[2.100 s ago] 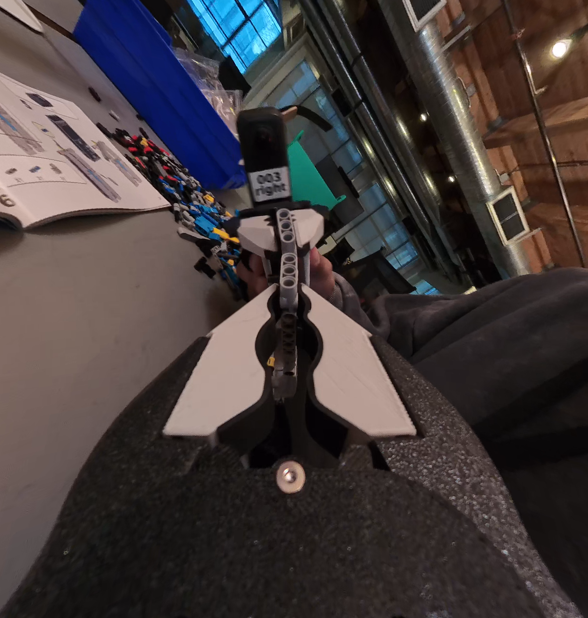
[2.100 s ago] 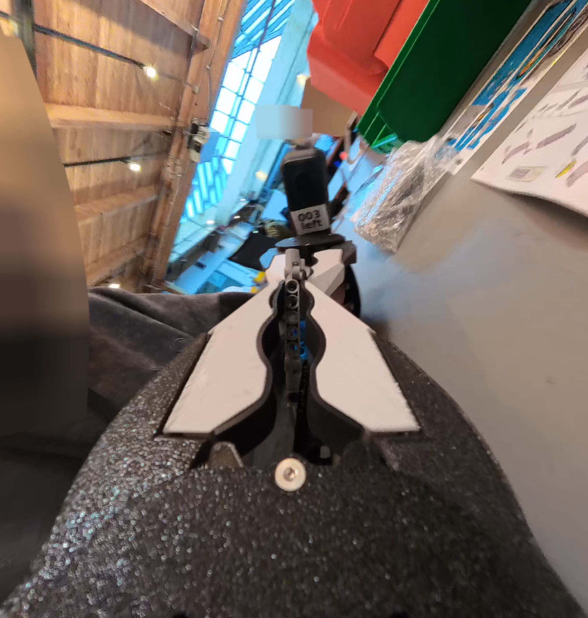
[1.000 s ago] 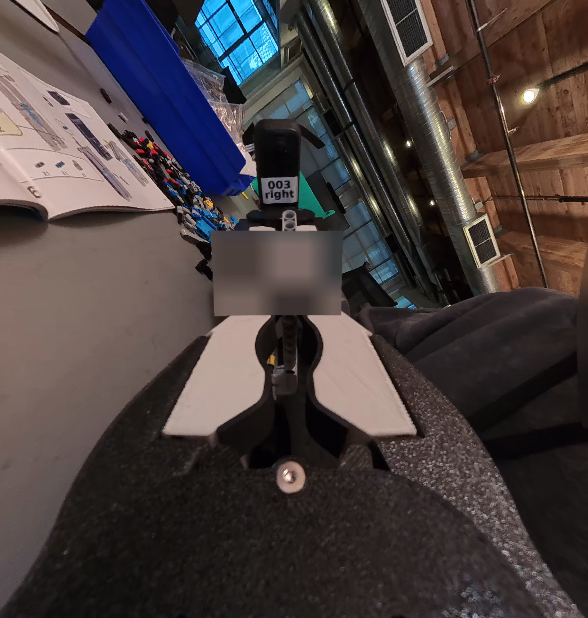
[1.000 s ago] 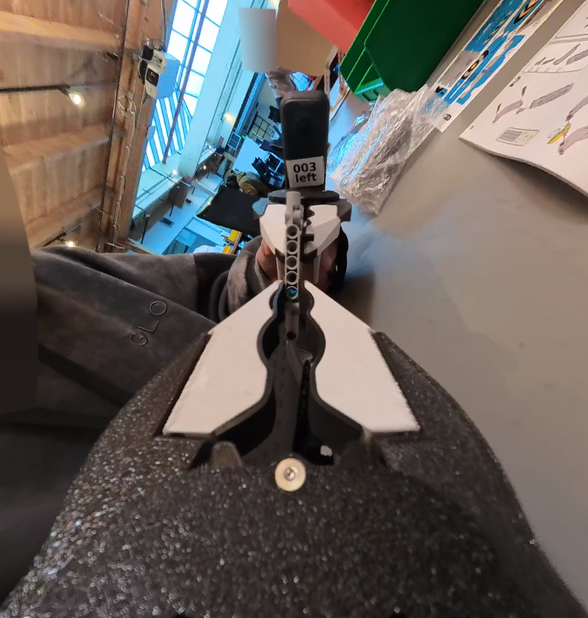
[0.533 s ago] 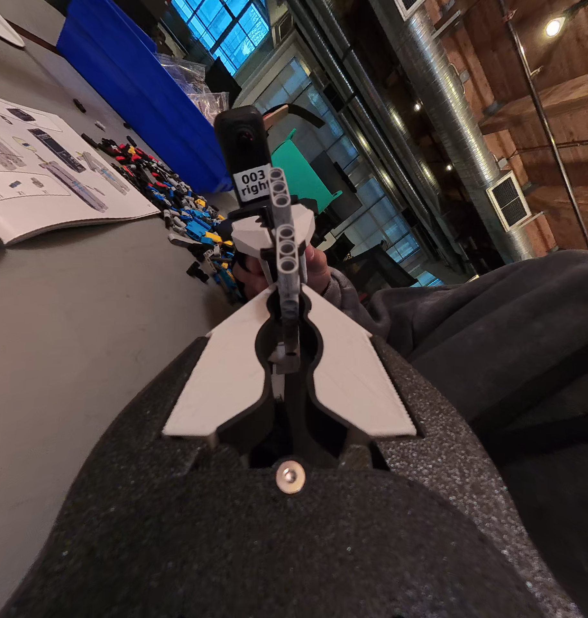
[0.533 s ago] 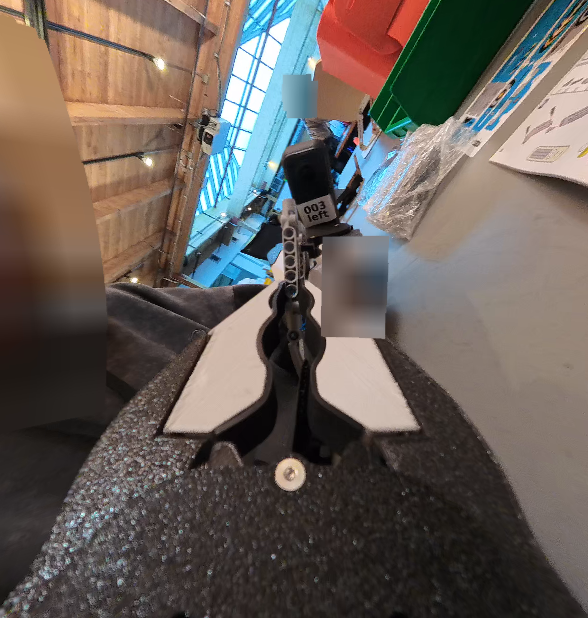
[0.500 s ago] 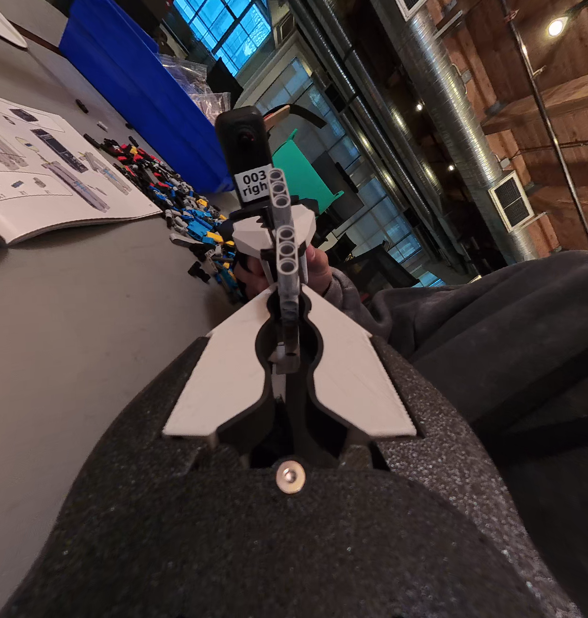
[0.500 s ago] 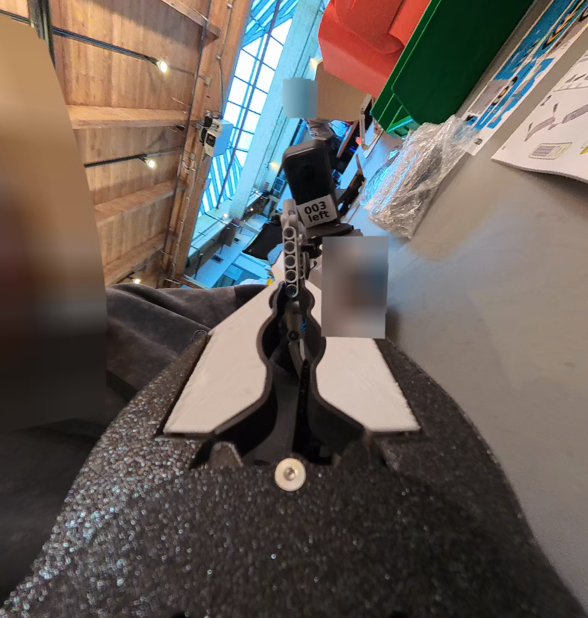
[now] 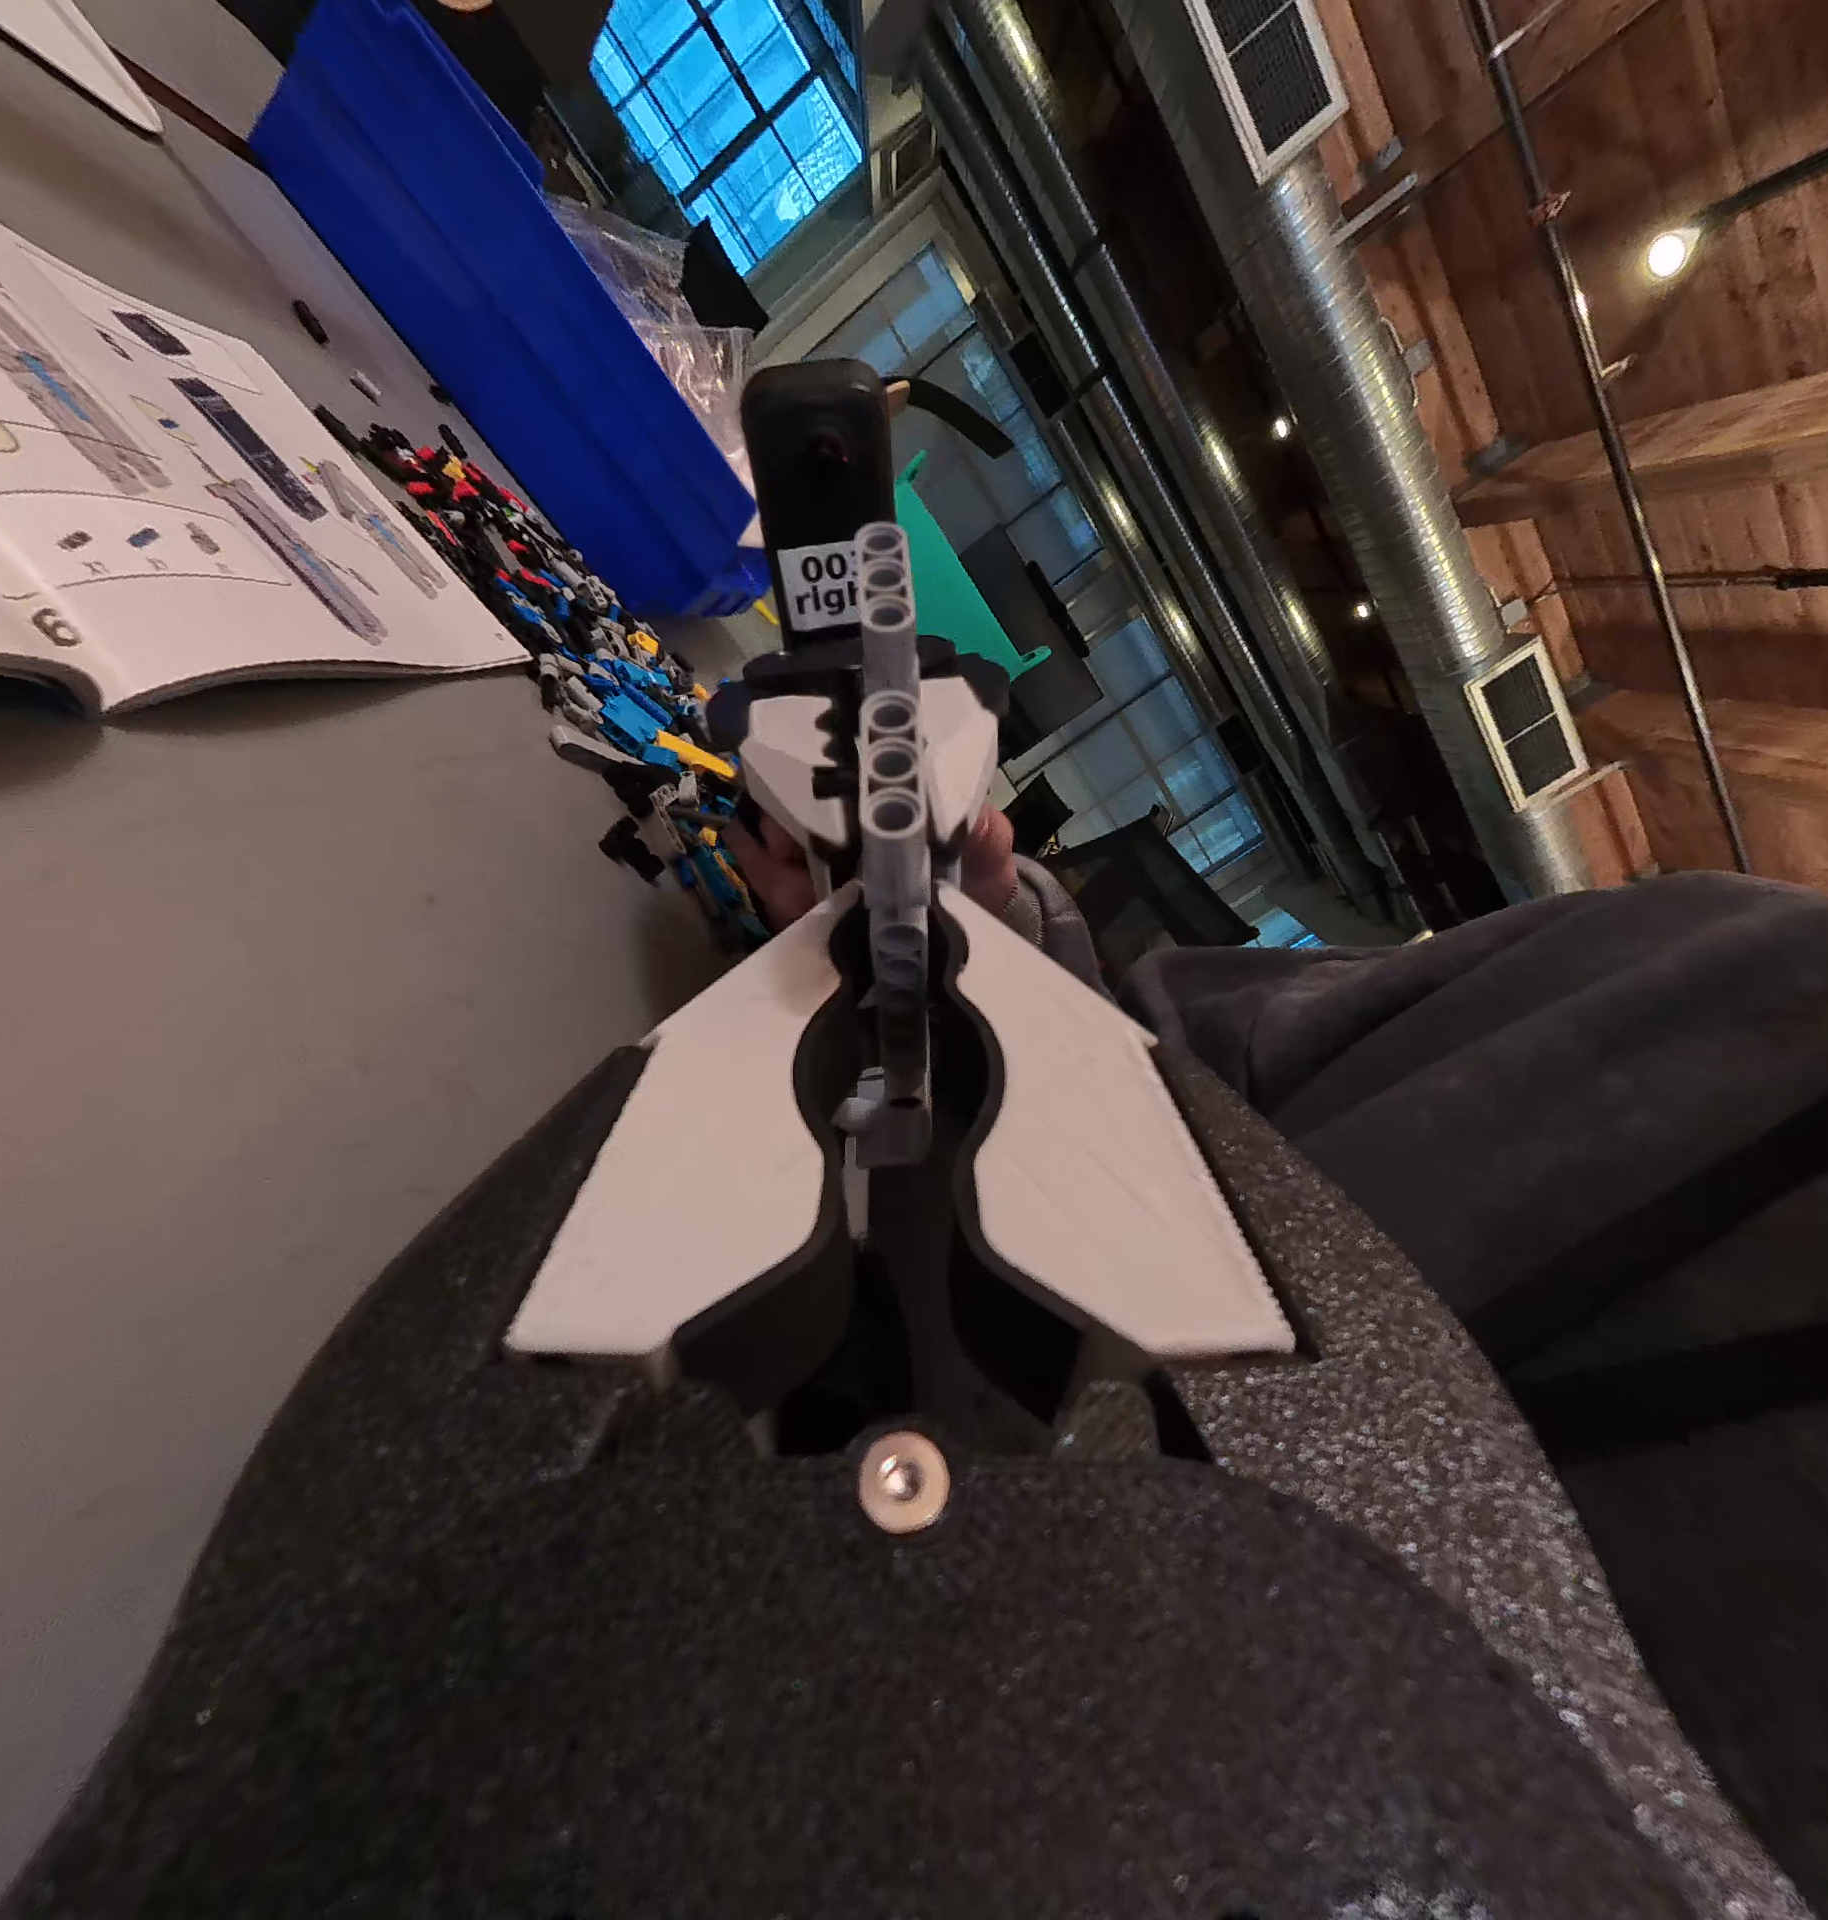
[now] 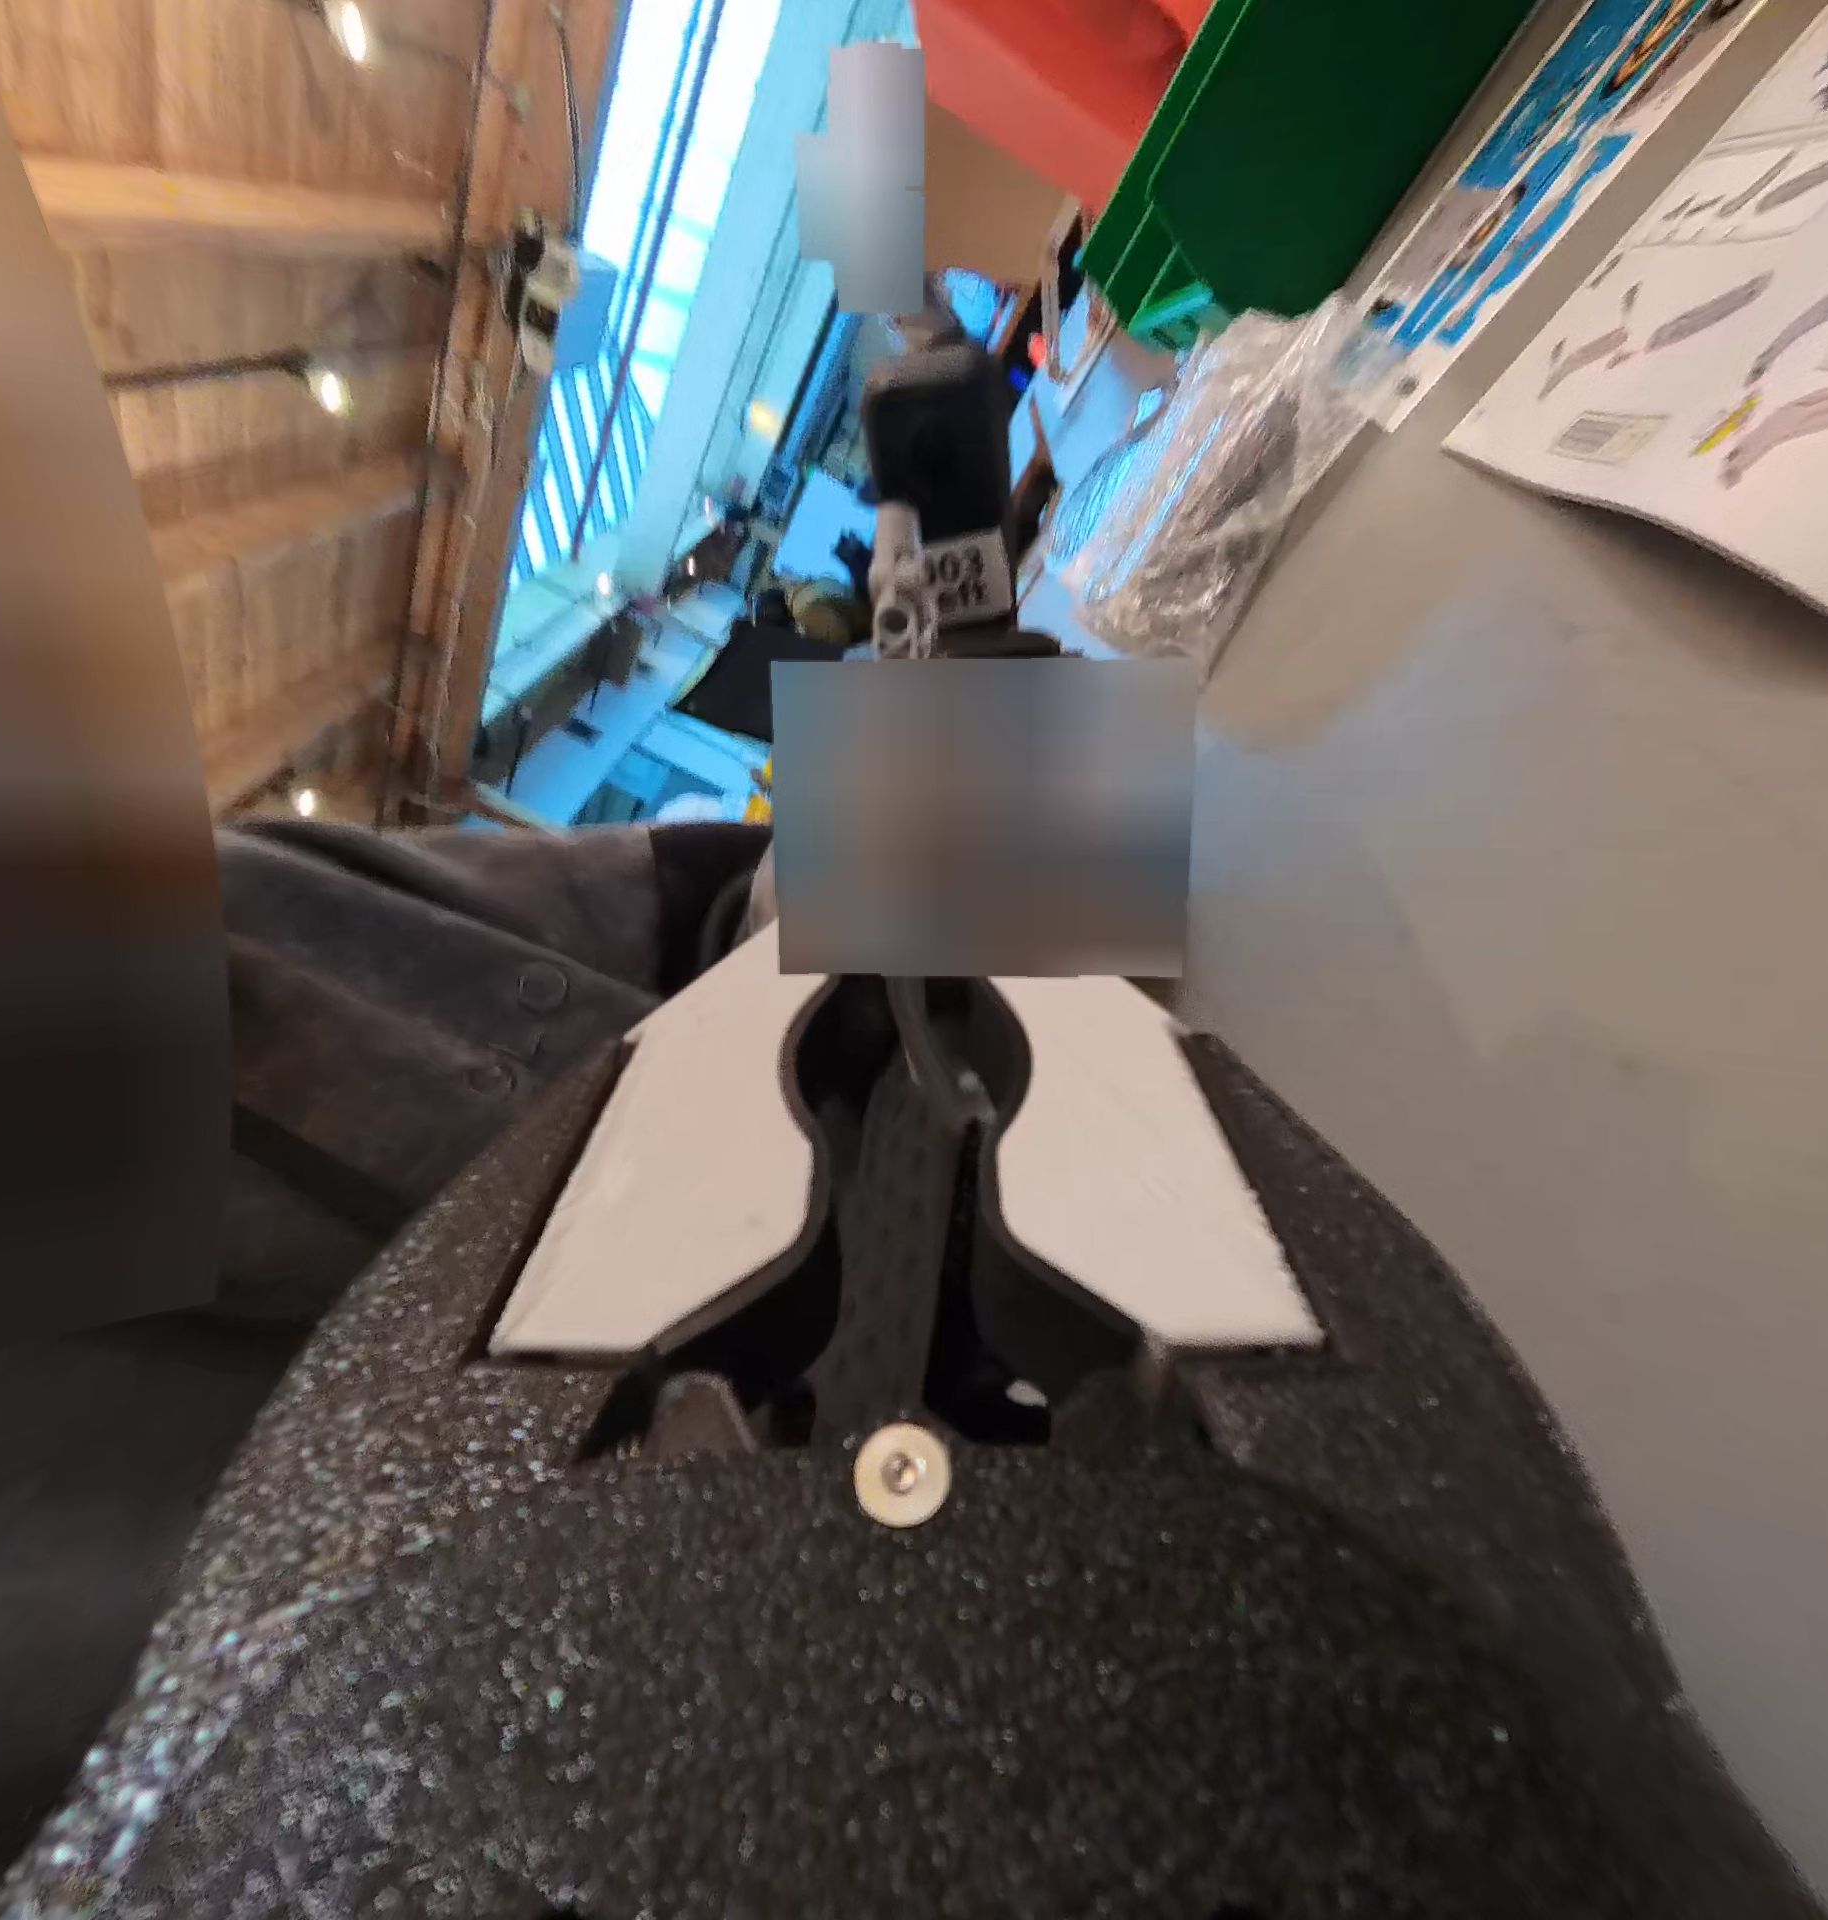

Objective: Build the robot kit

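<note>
Tilted farther up, grey holed beam [image 9: 894, 769] sits clamped between both closed tools.

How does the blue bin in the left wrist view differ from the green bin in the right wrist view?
Colour: the blue bin is deep blue, the green bin dark green. Neighbours: a pile of small coloured bricks lies beside the blue bin; a crumpled clear bag lies beside the green bin. Both stand on the grey table.
</note>
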The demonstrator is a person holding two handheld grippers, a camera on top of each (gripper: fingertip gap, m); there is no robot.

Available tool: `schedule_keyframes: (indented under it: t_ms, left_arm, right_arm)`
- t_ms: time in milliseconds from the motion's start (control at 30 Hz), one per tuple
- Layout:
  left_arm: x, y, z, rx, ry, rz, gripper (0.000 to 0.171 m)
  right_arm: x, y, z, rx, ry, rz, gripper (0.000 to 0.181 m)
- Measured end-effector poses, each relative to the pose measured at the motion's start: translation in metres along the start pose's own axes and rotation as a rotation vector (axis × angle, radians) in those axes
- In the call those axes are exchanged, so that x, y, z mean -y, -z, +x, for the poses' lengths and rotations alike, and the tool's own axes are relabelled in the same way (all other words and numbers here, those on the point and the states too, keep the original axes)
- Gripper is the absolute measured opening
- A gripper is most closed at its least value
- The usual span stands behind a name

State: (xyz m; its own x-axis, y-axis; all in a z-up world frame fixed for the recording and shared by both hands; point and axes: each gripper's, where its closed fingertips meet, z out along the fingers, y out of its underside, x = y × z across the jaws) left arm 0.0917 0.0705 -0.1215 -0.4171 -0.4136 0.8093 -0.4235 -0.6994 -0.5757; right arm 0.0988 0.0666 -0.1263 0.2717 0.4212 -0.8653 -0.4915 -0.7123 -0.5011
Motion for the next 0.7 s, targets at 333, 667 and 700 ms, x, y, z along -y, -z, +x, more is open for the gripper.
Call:
schedule_keyframes:
  t_ms: [333,667,700]
  left_arm:
    - [-0.008,-0.006,0.003,-0.03,0.022,-0.041,0.019]
    - [-0.011,-0.009,0.008,-0.041,-0.013,-0.056,0.008]
    - [-0.011,-0.01,0.006,-0.02,-0.029,-0.063,0.007]
  right_arm:
    - [0.001,-0.001,-0.006,0.024,-0.003,0.011,0.006]
    - [0.007,-0.002,-0.008,0.015,0.017,0.058,0.005]
    - [0.006,-0.002,-0.007,0.012,0.013,0.052,0.005]
